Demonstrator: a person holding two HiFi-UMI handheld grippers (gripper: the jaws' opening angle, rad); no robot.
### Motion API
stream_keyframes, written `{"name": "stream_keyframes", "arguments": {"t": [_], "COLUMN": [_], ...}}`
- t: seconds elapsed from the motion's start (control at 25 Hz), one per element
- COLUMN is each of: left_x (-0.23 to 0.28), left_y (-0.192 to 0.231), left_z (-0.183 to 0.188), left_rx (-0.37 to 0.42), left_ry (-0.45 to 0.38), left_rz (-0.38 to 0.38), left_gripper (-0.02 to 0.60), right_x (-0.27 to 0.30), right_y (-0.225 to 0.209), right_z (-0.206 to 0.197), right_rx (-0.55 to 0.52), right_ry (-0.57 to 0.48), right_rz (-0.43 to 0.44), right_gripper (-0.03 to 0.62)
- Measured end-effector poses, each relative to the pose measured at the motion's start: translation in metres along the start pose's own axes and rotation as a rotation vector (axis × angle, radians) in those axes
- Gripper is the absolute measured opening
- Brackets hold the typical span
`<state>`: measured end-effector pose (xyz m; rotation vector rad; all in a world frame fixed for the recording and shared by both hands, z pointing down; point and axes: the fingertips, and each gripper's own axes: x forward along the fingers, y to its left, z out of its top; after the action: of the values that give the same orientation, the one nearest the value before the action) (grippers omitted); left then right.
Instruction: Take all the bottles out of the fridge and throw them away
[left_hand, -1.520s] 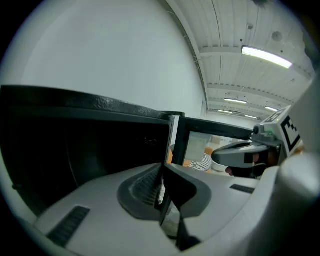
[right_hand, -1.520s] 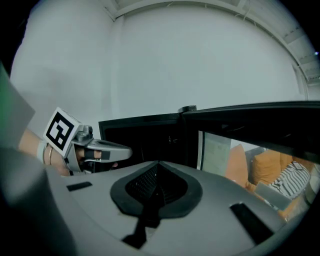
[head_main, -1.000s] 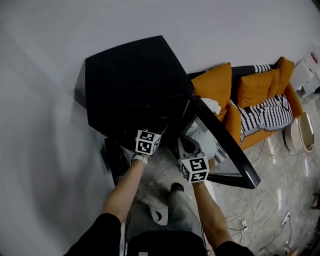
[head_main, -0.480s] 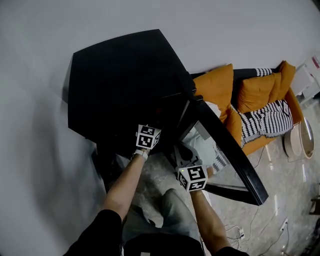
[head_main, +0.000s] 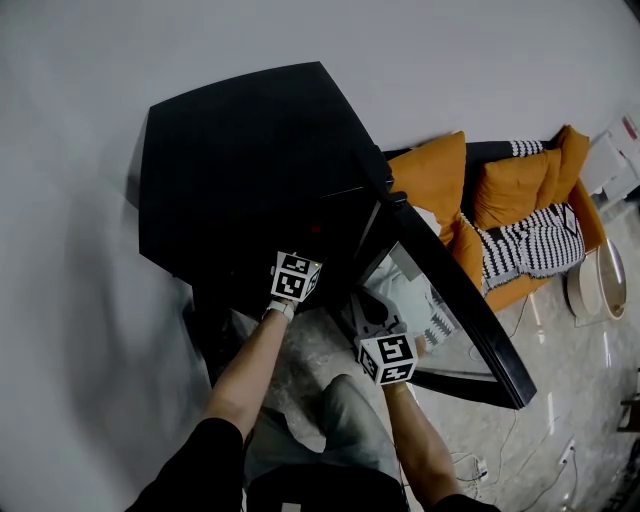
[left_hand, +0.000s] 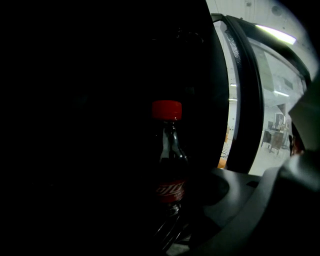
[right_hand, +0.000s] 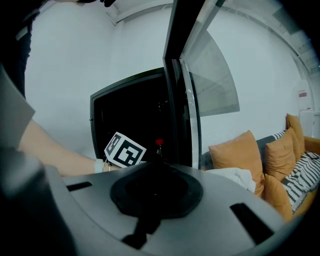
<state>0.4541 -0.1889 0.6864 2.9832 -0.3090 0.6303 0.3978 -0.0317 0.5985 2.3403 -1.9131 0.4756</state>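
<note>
Nearest me, the right gripper (head_main: 368, 312) hangs beside the lower edge of the open glass fridge door (head_main: 450, 300), its 2 jaws together on nothing. The left gripper (head_main: 298, 272) reaches into the front edge of the black fridge (head_main: 250, 170), clamped low on 1 dark glass cola bottle (left_hand: 170, 175). The bottle's long axis is vertical, red cap (left_hand: 167, 110) pointing up. An orange sofa (head_main: 520, 190) sits beyond.
</note>
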Motion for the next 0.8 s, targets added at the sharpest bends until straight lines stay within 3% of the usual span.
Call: {"name": "stream_keyframes", "arguments": {"t": [0.32,0.8], "left_x": [-0.072,-0.268], "left_y": [-0.023,-0.059], "left_z": [0.015,0.112], "left_rx": [-0.025,-0.068], "left_ry": [0.005,-0.010], "left_rz": [-0.007,0.023], "left_gripper": [0.301,0.302], "right_x": [-0.025,-0.070], "right_y": [0.008,0.066], "right_z": [0.027,0.125], "right_rx": [0.016,0.002], "right_ry": [0.034,0.094], "right_rz": [-0.017,0.006], "right_gripper": [0.008,0.008]}}
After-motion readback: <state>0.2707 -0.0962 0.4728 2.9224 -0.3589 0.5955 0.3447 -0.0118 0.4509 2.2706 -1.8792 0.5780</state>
